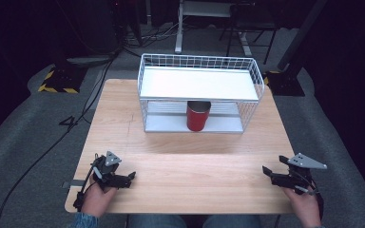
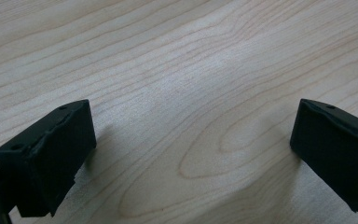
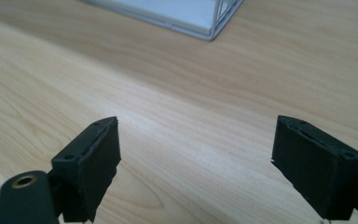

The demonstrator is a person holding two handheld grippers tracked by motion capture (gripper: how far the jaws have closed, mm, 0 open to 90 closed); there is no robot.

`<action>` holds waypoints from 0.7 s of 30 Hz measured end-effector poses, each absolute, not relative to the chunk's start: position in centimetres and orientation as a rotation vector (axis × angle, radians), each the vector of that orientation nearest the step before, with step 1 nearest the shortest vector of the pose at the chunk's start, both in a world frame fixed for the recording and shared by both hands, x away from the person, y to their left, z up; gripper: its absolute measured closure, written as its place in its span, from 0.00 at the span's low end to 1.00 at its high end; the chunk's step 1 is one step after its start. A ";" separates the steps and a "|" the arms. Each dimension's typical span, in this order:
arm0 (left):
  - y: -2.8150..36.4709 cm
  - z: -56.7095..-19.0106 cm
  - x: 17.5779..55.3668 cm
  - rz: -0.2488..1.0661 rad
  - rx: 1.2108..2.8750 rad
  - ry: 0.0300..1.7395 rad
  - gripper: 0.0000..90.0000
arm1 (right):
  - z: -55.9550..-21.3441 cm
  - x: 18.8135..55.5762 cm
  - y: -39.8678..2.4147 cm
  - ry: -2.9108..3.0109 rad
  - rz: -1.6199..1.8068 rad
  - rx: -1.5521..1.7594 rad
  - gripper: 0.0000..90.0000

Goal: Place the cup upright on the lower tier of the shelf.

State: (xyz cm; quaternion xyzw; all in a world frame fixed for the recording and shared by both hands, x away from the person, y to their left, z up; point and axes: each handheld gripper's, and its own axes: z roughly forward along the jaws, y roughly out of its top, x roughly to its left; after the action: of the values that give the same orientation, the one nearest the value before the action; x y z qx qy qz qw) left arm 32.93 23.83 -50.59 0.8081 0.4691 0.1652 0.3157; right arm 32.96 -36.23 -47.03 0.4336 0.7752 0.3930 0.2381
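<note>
1. Red cup [image 1: 198, 116] stands upright on the lower shelf of the wire rack [image 1: 199, 61], at 12 o'clock from the counter's [image 1: 185, 166] middle, near the open front edge.
2. Handling, judged: a straight-sided tin with an open top and metal rim. Probably light, stiff and smooth, so it may slip under a weak pinch and tip if nudged high.
3. Grasp, judged: take it across the body around mid-height, with the pads on opposite sides. The rim is a poor hold under the shelf.
4. Left claw [image 1: 128, 178] sits at 7 o'clock on the counter, with its jaws spread apart over bare wood and nothing between them in the left gripper view [image 2: 193, 154].
5. Right claw [image 1: 267, 172] is at 5 o'clock, also with its jaws apart and empty [image 3: 196, 163]. A rack corner [image 3: 212, 28] shows ahead at its 12 o'clock.
6. In the way: the white upper shelf [image 1: 195, 83] overhangs the cup, so there is no approach from above. Entry must be level through the front, and the wire sides at 3 and 9 o'clock limit any swing.
7. Both claws are well apart from the cup.
</note>
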 end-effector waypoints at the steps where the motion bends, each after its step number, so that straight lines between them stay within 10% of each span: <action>1: 23.8 -50.6 32.9 0.435 2.128 1.236 0.01 | -47.3 33.1 -36.3 2.140 1.073 1.184 0.17; 21: 23.6 -50.6 33.3 0.442 2.126 1.233 0.01 | -50.5 33.3 -36.0 2.214 0.965 1.276 0.16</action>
State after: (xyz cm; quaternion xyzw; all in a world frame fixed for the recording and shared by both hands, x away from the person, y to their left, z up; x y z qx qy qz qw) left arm 33.29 23.64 -50.62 0.8075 0.4685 0.1679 0.3167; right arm 33.33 -35.98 -50.46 0.4574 0.7935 0.3460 0.2035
